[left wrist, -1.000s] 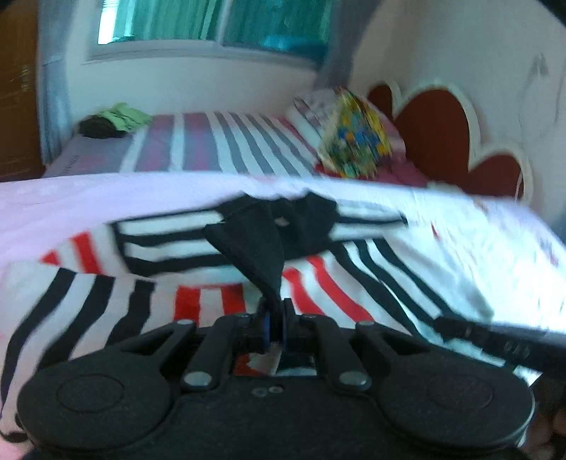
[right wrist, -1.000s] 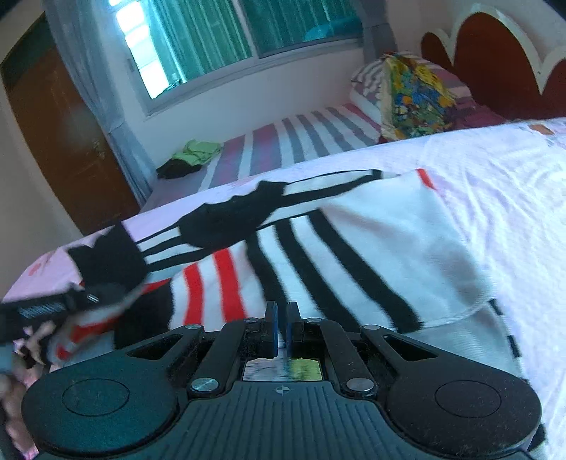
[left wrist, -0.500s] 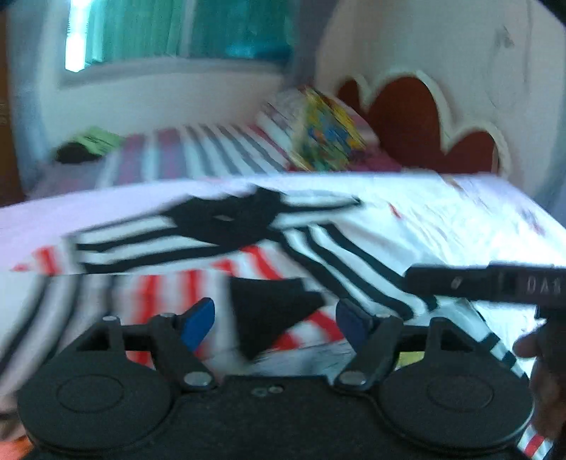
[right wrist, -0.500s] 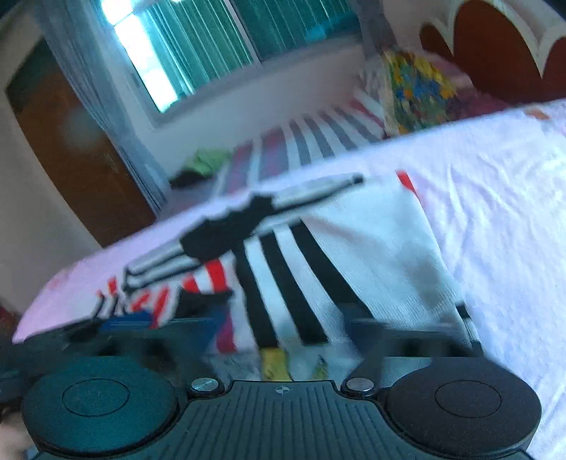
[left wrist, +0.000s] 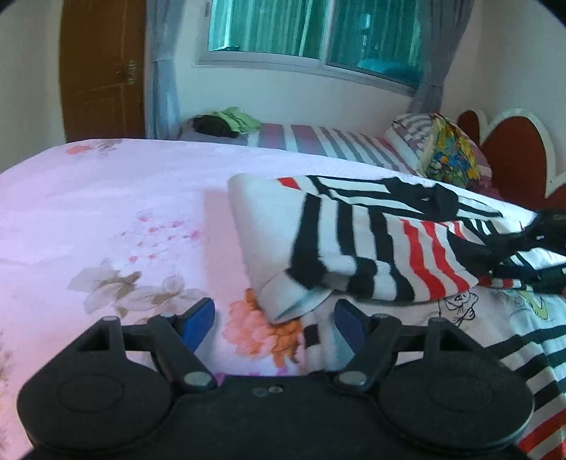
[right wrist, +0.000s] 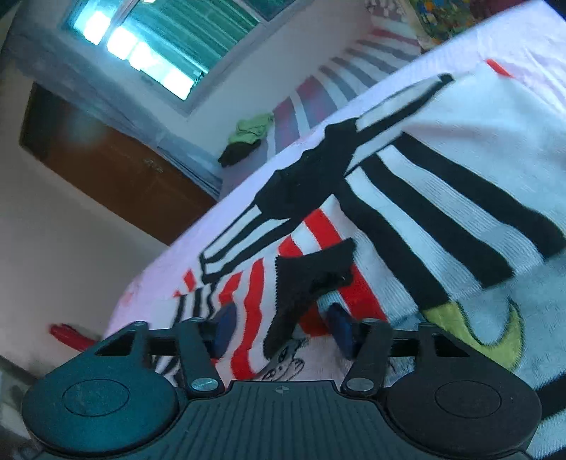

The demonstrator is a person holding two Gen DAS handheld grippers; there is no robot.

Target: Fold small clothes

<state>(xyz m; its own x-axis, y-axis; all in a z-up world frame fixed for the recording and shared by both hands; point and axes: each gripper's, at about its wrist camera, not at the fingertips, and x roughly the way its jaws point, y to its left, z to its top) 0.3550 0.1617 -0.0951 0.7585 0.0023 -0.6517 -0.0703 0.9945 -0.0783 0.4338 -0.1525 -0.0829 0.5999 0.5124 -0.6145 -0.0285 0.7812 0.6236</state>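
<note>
A small striped garment [left wrist: 361,244], white with black and red stripes and a cartoon print, lies partly folded on the pink floral bed sheet [left wrist: 106,219]. My left gripper [left wrist: 274,318] is open and empty, just before the garment's left folded corner. My right gripper [right wrist: 283,327] is open over the garment [right wrist: 442,170]; a black fabric flap [right wrist: 304,279] lies between its fingers, not clamped. The right gripper also shows at the right edge of the left wrist view [left wrist: 544,254].
A second bed with a striped sheet [left wrist: 329,141] stands behind, with a green and black clothes pile [left wrist: 226,122] and pillows [left wrist: 435,148]. A red headboard [left wrist: 513,155] is at right. A wooden door [left wrist: 102,70] and window [left wrist: 311,32] are at the back.
Both grippers have opened and let go of the garment. The left gripper has swung left to the garment's left edge. The right gripper has tilted and sits low over the black flap.
</note>
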